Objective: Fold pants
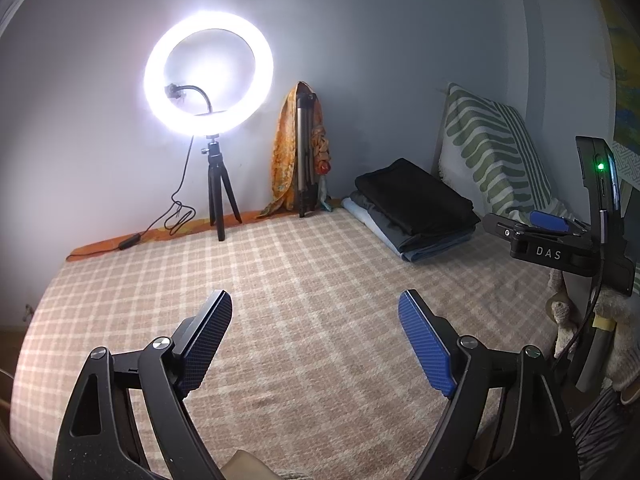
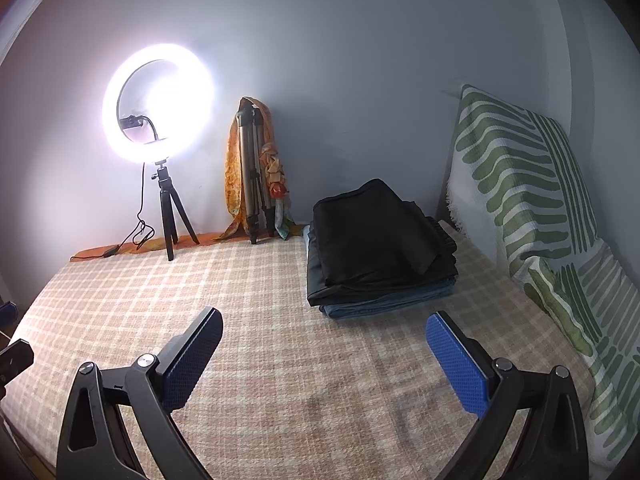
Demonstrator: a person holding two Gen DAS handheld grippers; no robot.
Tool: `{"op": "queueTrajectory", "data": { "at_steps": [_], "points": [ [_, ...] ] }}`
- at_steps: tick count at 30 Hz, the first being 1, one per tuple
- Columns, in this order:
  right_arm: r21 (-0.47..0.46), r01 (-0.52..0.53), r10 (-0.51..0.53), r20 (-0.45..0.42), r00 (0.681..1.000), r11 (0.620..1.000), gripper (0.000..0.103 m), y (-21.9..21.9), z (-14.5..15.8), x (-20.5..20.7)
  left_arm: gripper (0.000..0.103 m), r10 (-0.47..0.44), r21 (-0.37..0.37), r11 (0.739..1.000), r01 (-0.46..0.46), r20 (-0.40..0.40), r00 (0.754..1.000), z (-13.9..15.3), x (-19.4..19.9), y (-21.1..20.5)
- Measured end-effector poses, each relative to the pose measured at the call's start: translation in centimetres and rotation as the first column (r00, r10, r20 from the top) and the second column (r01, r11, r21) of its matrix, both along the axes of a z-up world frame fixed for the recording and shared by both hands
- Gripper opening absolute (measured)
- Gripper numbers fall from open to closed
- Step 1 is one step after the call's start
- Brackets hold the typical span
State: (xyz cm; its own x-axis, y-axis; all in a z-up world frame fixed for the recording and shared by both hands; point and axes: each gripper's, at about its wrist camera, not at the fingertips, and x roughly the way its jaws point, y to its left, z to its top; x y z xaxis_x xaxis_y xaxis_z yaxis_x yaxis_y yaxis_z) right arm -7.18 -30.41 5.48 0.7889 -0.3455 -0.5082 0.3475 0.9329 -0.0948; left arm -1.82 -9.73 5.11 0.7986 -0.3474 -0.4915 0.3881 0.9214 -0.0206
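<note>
A stack of folded pants (image 1: 416,208), black on top and blue-grey below, lies at the far right of the checked bed (image 1: 300,280). It also shows in the right wrist view (image 2: 376,248), on the bed (image 2: 260,300). My left gripper (image 1: 316,308) is open and empty, held above the bed's middle. My right gripper (image 2: 326,322) is open and empty, just in front of the stack. The right gripper's body (image 1: 560,240) shows at the right edge of the left wrist view.
A lit ring light on a small tripod (image 1: 208,80) stands at the bed's far left, with its cable trailing. A folded tripod draped with an orange scarf (image 1: 300,152) leans on the wall. Green-patterned pillows (image 2: 528,184) line the right side.
</note>
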Motion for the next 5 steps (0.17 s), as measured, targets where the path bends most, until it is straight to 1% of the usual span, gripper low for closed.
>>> {"op": "queueTrajectory", "data": {
  "at_steps": [5],
  "points": [
    [0.000, -0.001, 0.001, 0.000, 1.000, 1.000, 0.103, -0.03, -0.03, 0.06, 0.086, 0.003, 0.002, 1.000, -0.003, 0.000, 1.000, -0.03, -0.01, 0.02]
  ]
}}
